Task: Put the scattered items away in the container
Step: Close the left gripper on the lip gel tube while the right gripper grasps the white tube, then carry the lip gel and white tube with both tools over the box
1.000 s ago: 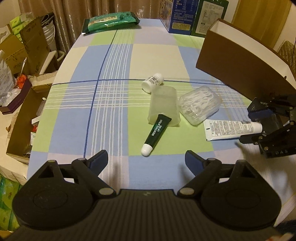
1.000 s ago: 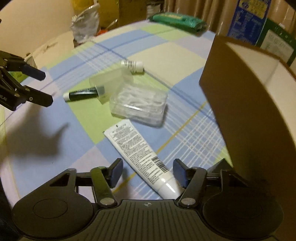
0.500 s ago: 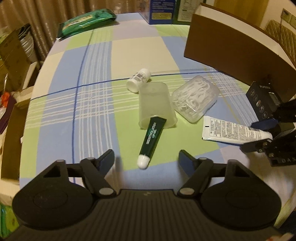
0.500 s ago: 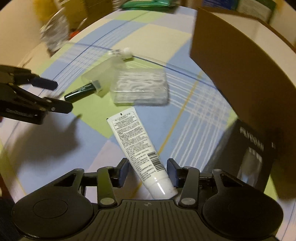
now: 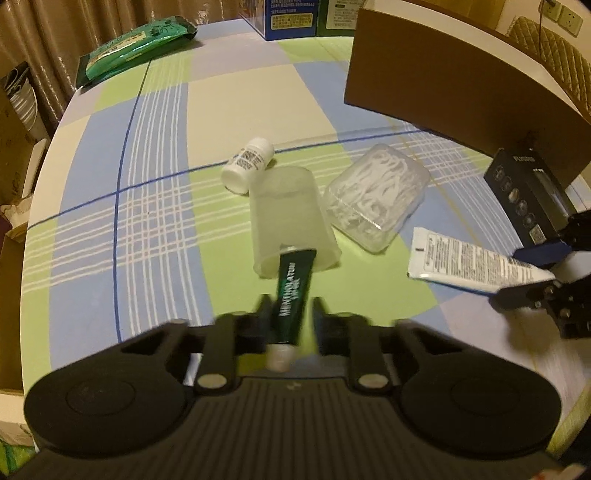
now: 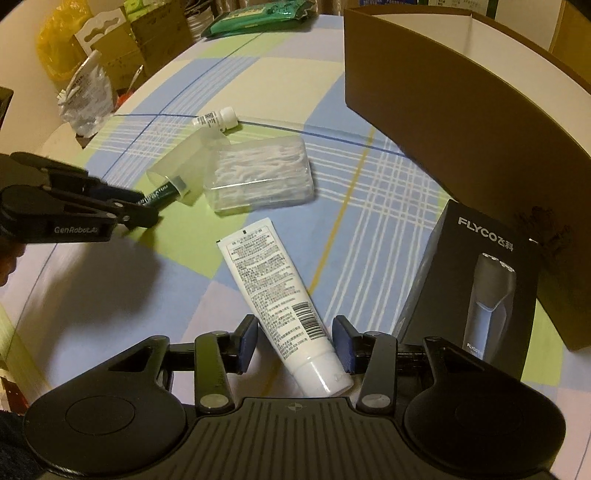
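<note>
A dark green lip-balm tube (image 5: 293,299) lies on the checked tablecloth, its far end inside a tipped frosted cup (image 5: 288,218). My left gripper (image 5: 290,321) straddles the tube, its fingers closing in on both sides with a thin gap showing. A white tube (image 6: 279,299) lies between the part-open fingers of my right gripper (image 6: 293,347), which stand a little off it. The brown container box (image 6: 461,107) stands at the right. A clear box of floss picks (image 6: 258,177), a small white bottle (image 5: 249,164) and a black shaver box (image 6: 476,288) lie nearby.
A green packet (image 5: 136,44) and blue and green cartons (image 5: 295,16) sit at the table's far edge. Cardboard boxes and bags (image 6: 92,70) crowd the floor beyond the table's left side.
My left gripper has moved forward and down over the green tube and its fingers have narrowed around it. My right gripper has closed in around the white tube's cap end.
</note>
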{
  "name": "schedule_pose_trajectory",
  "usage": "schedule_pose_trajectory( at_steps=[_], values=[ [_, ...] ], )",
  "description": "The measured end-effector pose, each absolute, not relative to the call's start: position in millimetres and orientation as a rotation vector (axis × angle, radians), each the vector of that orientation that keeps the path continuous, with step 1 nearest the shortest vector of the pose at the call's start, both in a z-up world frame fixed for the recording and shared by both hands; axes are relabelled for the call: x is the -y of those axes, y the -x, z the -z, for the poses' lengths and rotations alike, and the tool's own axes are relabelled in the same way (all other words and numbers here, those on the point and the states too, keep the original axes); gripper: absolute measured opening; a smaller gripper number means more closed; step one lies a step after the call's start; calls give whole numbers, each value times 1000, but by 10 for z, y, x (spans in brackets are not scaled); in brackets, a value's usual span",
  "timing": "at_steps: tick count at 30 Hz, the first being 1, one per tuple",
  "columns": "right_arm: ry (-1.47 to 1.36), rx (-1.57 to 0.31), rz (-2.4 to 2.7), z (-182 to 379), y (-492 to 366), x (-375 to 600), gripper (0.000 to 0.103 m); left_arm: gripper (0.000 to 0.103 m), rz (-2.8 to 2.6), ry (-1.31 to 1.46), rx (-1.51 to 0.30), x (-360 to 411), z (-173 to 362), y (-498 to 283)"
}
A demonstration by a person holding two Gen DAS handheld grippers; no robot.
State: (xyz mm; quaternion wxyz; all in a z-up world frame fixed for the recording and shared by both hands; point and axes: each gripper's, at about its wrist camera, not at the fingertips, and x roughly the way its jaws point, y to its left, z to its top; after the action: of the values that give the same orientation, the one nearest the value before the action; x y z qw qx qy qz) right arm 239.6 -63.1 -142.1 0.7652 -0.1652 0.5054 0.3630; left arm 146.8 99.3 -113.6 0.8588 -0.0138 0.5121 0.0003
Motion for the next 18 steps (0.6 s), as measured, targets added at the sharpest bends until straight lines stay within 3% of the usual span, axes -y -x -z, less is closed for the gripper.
schedule_pose_trajectory(
  at_steps=[14,18],
  values=[
    [473,-1009,-838,1510,-2369,429,42,14,-98,117,-1128,-1031,1082,-870],
    [478,-982,-856,1532,-2367,407,43,27,-95,121,-1117,-1015,1084,-877]
  ],
)
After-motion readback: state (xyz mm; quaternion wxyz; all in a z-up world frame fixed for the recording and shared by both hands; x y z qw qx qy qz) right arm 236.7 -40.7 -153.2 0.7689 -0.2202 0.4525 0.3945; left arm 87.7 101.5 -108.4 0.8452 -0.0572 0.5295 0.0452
